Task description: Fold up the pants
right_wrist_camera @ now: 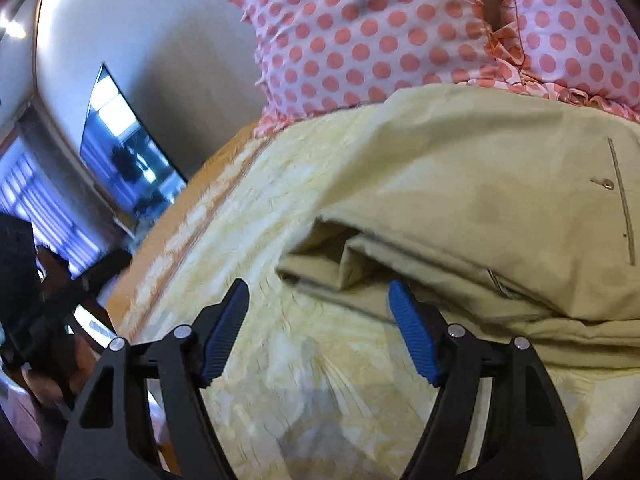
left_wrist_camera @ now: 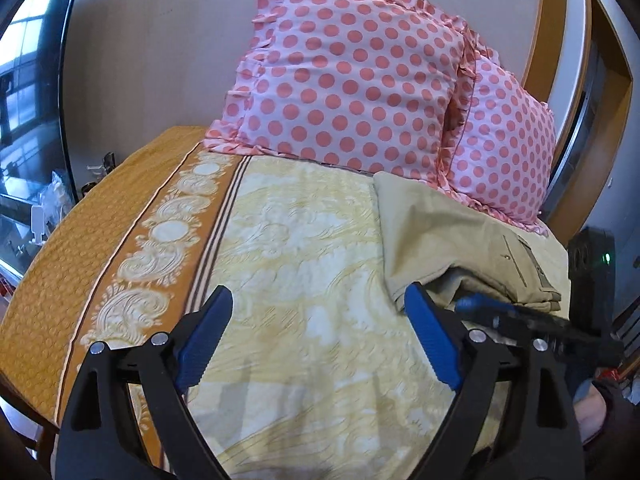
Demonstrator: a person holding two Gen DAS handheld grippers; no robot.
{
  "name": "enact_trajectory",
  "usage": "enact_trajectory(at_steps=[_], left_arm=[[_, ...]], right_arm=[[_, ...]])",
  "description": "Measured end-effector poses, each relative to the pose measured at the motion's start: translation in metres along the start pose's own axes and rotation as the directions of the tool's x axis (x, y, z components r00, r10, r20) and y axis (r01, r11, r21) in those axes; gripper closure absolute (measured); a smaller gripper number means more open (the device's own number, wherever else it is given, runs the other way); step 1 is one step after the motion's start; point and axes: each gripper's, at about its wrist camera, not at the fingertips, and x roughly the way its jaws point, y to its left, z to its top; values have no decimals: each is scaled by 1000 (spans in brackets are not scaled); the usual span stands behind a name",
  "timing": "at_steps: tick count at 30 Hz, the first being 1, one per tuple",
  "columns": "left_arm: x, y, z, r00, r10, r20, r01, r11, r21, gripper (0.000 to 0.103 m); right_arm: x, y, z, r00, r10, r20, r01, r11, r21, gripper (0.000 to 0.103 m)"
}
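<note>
1. Where the left tool [left_wrist_camera: 318,320] hangs nearest the lens, its blue fingers [left_wrist_camera: 204,336] stand wide apart over the yellow bedspread [left_wrist_camera: 304,248], gripping nothing.
2. Right tool [right_wrist_camera: 319,312] likewise spread wide, empty, its right-side finger just in front of the folded stack's near edge; contact cannot be told.
3. Khaki pants [left_wrist_camera: 448,236] lie folded in layers on the bed, right of the left tool, directly ahead of the right tool.
4. Long axis of the bundle runs from near right toward far left in the left view; a buttoned pocket [right_wrist_camera: 618,196] faces up at the right end.
5. Far edge of the pants meets the pink polka-dot pillows [left_wrist_camera: 352,68].
6. Orange border [left_wrist_camera: 80,240] flanks the bedspread, left.
</note>
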Motion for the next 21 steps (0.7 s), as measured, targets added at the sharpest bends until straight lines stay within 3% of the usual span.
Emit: enact_trajectory(at_steps=[9,12,16,18,21], left_arm=[[-3,21,-13,1000,-23,-4,23,999,-25,14],[-4,30,-16,1000,-19,-9,19,999,-36,14],[-9,41,-19,1000,-10,-6,9,999,-53,14],[-14,48,-20,1000,3,2,-3,998,-63,14],[-19,53,-16,1000,22,12,-21,997,-73,14]], right_arm=[[32,15,1,998,-53,12,52,993,109,33],[39,22,8,993,-115,25,111,987,117,32],[49,10,14,988,-151,43,138,967,215,72],[45,8,19,989,-118,92,95,968,231,81],[40,21,26,987,-74,144,46,981,187,83]])
